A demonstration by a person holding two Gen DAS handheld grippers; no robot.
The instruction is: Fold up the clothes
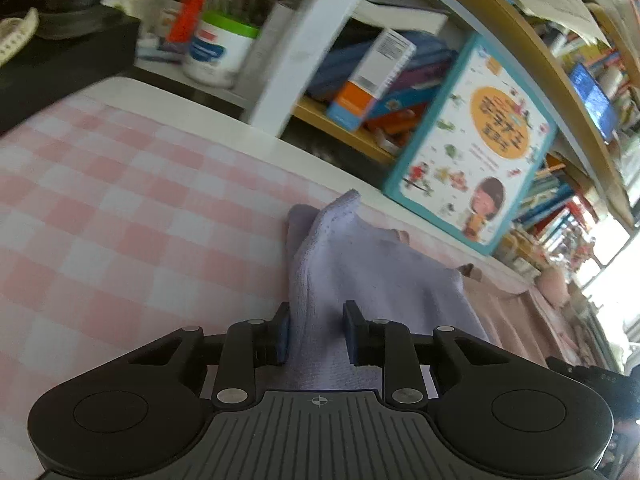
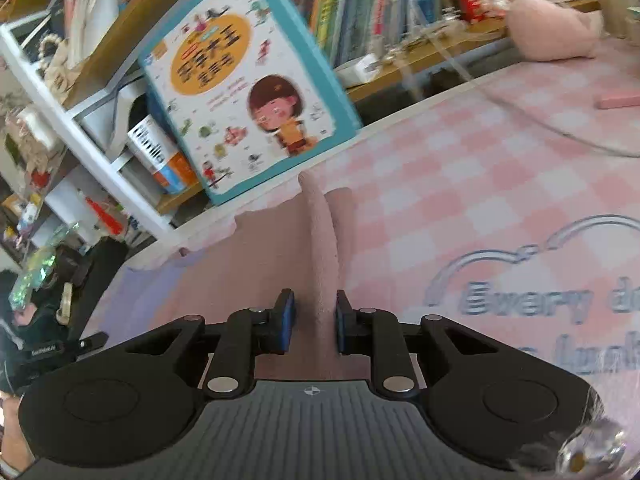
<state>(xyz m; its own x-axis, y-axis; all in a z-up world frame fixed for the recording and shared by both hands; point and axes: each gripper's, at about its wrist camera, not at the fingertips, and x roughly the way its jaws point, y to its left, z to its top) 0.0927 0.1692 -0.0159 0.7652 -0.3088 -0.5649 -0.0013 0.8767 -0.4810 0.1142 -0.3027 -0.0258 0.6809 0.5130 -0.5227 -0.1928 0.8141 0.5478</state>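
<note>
Right wrist — mat [image 2: 500, 208] print reads "Every"; box [image 2: 156, 152] — "Hello".

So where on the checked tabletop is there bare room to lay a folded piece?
Left of the lavender cloth, the pink checked cover lies bare up to the black box. Right of the pink cloth, it is bare toward the printed lettering. The back edge by the picture book is crowded.

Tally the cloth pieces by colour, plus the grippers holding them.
Lavender cloth: 1, between the left gripper fingers.
Pink cloth: 1, between the right gripper fingers.
Grippers: 2.
Total: 4.
</note>
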